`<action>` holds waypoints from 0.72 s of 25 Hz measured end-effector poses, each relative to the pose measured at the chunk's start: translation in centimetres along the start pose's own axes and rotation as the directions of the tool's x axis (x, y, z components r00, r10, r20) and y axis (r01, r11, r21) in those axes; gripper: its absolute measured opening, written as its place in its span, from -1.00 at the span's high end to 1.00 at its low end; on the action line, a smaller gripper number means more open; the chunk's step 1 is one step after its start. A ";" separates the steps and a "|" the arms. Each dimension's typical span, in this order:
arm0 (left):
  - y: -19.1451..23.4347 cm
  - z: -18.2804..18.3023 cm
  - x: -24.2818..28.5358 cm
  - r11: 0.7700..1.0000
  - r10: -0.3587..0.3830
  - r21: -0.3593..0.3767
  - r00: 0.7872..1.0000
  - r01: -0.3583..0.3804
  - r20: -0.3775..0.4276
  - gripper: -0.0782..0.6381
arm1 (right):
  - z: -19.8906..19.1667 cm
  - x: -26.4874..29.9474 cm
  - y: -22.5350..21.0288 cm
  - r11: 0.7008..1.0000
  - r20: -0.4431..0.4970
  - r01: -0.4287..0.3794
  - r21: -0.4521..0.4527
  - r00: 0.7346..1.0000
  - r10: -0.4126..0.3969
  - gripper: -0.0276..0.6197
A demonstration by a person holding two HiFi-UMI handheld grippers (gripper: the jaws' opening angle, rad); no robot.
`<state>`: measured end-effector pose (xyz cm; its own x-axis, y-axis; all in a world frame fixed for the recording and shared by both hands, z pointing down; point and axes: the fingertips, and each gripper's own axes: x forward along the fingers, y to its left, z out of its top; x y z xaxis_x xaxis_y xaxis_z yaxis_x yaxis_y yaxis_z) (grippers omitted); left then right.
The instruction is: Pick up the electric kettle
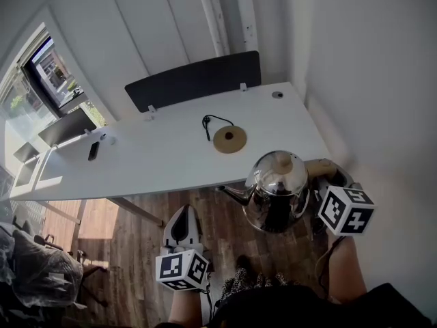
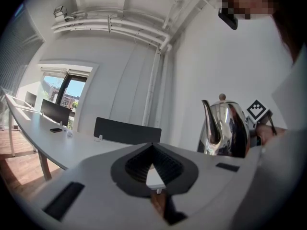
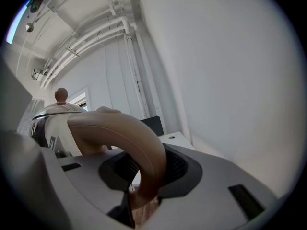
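The shiny steel electric kettle [image 1: 276, 190] hangs in the air over the wooden floor, just off the table's near edge, spout pointing left. My right gripper [image 1: 319, 182] is shut on its tan curved handle [image 3: 125, 139], which fills the space between the jaws in the right gripper view. The round tan kettle base [image 1: 229, 139] with its black cord lies on the white table [image 1: 157, 159]. My left gripper [image 1: 183, 214] is lower left of the kettle, jaws together with nothing between them. In the left gripper view the kettle [image 2: 225, 128] appears at the right.
A dark divider panel [image 1: 194, 79] stands along the table's far edge. A black phone [image 1: 93, 150] and a monitor [image 1: 66, 125] are at the table's left end. A white wall [image 1: 382, 80] runs close on the right. Windows are at far left.
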<state>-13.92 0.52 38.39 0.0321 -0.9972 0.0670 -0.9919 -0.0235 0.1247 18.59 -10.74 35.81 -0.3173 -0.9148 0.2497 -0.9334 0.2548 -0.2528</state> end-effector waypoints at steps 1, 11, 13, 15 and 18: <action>-0.5 0.0 -1.1 1.000 0.007 0.000 1.000 -0.007 0.002 0.78 | -0.1 -1.1 -0.3 1.000 -0.001 -0.002 0.002 1.000 0.002 0.56; -1.7 0.3 -6.3 1.000 0.022 0.020 1.000 -0.022 -0.005 0.78 | -0.8 -5.6 -0.3 1.000 0.016 -0.010 0.024 1.000 0.010 0.56; -1.4 0.5 -6.8 1.000 0.018 0.021 1.000 -0.018 -0.005 0.78 | -1.0 -6.1 0.1 0.999 0.017 -0.008 0.032 1.000 0.008 0.56; -1.0 0.6 -7.2 1.000 0.013 0.019 1.000 -0.012 -0.006 0.78 | -1.1 -6.5 0.8 1.000 0.020 -0.003 0.026 1.000 0.003 0.56; -0.4 0.8 -7.8 1.000 0.002 0.015 1.000 -0.002 -0.006 0.78 | -1.1 -6.9 1.7 1.000 0.028 0.006 0.009 1.000 -0.006 0.56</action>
<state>-13.84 8.22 37.01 0.0311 -0.9968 0.0731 -0.9937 -0.0230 0.1099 19.04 -3.64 34.69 -0.3068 -0.9249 0.2246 -0.9336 0.2465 -0.2599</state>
